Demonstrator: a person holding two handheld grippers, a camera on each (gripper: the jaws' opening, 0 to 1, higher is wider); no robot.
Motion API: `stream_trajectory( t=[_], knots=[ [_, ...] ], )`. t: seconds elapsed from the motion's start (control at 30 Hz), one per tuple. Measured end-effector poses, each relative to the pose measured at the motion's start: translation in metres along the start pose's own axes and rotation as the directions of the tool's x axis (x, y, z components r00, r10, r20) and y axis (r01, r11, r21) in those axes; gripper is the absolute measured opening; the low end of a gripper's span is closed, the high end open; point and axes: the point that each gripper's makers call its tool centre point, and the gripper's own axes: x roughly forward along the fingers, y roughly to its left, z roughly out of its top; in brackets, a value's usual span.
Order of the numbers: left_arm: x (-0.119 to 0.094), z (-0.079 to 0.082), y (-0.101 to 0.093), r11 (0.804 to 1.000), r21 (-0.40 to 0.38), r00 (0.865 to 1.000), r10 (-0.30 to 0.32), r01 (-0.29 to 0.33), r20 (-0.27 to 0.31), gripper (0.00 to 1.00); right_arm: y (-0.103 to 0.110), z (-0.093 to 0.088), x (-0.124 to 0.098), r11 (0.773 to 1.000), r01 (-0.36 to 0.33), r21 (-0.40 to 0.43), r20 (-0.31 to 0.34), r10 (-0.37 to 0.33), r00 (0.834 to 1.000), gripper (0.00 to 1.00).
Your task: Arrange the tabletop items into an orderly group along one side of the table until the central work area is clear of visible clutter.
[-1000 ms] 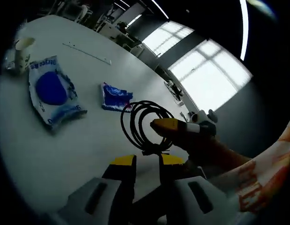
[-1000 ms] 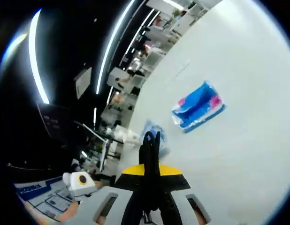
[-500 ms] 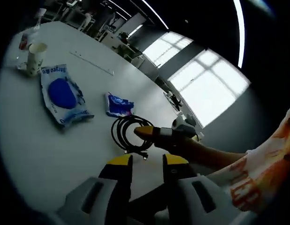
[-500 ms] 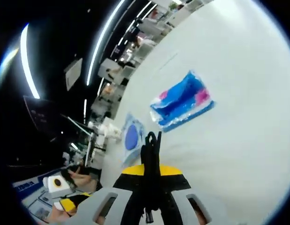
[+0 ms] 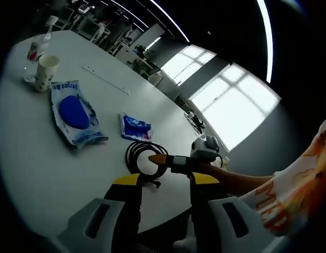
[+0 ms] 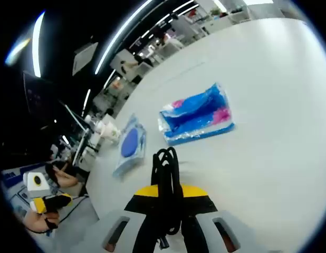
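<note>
R hand-held gripper pinches coiled blk cable.

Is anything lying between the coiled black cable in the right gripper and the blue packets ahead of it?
Nothing visible. The right gripper holds the black cable; bare white table separates it from the blue-pink packet and blue-disc packet.

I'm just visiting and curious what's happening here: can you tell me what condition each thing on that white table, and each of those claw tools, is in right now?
black cable: coiled, clamped in the right gripper.
right gripper: shut on the cable.
left gripper: open, holding nothing.
large blue-and-white bag: lying flat, crinkled.
small blue packet: lying flat beside the cable.
paper cup: upright.
bottle: upright, capped.
</note>
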Motion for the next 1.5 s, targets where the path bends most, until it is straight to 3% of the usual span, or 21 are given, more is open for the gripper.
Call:
stream_trajectory(
  t=[0.43,0.6,0.87,1.07,1.27,1.5],
  knots=[
    [-0.004,0.003,-0.004,0.999,-0.027,0.999,-0.028,0.029,0.036,0.40,-0.020,-0.008,-0.016,0.998,0.060,-0.031,-0.008,-0.060,0.998,0.09],
    [-0.003,0.005,-0.002,1.000,-0.014,0.999,-0.018,0.018,0.033,0.50,-0.016,-0.007,-0.027,0.997,0.056,-0.061,0.023,-0.055,0.998,0.12],
    [-0.003,0.000,0.010,0.999,0.018,0.999,0.032,-0.032,0.008,0.58,0.000,-0.004,-0.042,0.986,0.055,-0.155,0.076,-0.044,0.996,0.34],
    [-0.006,-0.001,0.019,0.998,0.005,0.998,0.057,-0.057,0.007,0.68,0.007,-0.008,-0.049,0.989,0.047,-0.141,0.107,-0.032,0.994,0.43],
    [-0.014,0.007,0.035,0.995,0.010,0.995,0.097,-0.097,0.010,0.72,0.009,-0.019,-0.062,0.990,0.074,-0.117,0.132,-0.058,0.990,0.60],
    [-0.029,0.028,0.053,0.988,0.022,0.988,0.151,-0.152,0.042,0.73,0.015,-0.034,-0.069,0.996,0.057,-0.065,0.125,-0.049,0.991,0.62]
  ],
)
